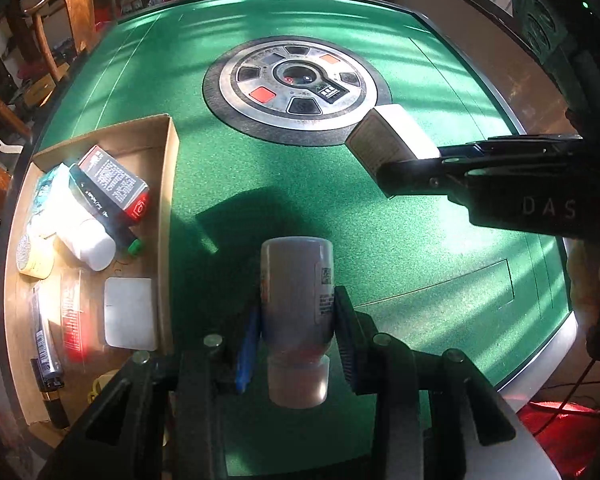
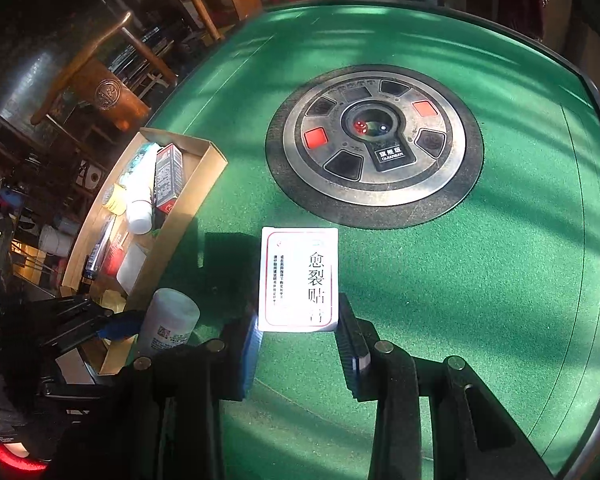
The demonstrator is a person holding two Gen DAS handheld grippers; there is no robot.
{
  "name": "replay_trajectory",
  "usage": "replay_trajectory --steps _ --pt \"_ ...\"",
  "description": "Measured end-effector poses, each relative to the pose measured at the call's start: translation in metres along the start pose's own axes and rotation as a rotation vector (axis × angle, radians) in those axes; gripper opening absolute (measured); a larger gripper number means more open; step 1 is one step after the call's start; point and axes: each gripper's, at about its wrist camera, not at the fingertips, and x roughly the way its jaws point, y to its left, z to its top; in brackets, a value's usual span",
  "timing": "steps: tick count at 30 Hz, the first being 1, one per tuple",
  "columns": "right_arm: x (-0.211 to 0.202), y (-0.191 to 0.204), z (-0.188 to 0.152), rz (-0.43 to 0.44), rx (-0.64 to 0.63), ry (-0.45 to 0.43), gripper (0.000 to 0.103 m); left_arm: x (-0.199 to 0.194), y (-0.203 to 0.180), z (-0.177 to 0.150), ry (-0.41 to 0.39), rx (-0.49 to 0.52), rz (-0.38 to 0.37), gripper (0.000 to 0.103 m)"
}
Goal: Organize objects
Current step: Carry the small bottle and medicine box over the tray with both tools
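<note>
My left gripper (image 1: 298,326) is shut on a grey-white bottle (image 1: 296,292), pads pressing its sides and its cap toward the camera, held above the green felt table (image 1: 260,200). In the right wrist view the same bottle (image 2: 172,320) shows at lower left, beside the cardboard tray (image 2: 210,176). My right gripper (image 2: 300,334) is shut on a white flat box with Chinese print (image 2: 300,276), also lifted over the felt. The left wrist view shows that box (image 1: 392,136) at right, clamped at one end. The tray (image 1: 168,184) lies at the table's left edge.
The tray holds a white bottle (image 1: 86,236), a black-and-red carton (image 1: 116,184), a clear plastic case (image 1: 130,312), a dark tube (image 1: 46,356) and other small items. A round metal dice hub (image 1: 296,88) sits mid-table. Wooden chairs (image 1: 68,12) stand beyond the far left edge.
</note>
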Motion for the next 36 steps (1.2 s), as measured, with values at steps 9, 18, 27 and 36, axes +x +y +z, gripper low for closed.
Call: replay_trajectory --steps 9,18,27,36 --pt "0.008 0.038 0.01 0.034 -0.06 0.008 0.037 -0.017 0.022 -0.011 -0.022 -0.024 0.039 0.033" --pt "0.017 0.074 0.017 0.064 -0.115 0.017 0.037 -0.028 0.057 -0.031 -0.024 -0.09 0.072 0.033" --pt "0.031 0.101 0.024 0.086 -0.152 0.035 0.037 -0.04 0.103 -0.05 -0.034 -0.196 0.096 0.033" --pt "0.038 0.112 0.029 0.098 -0.172 0.047 0.038 -0.06 0.15 -0.072 -0.053 -0.314 0.113 0.034"
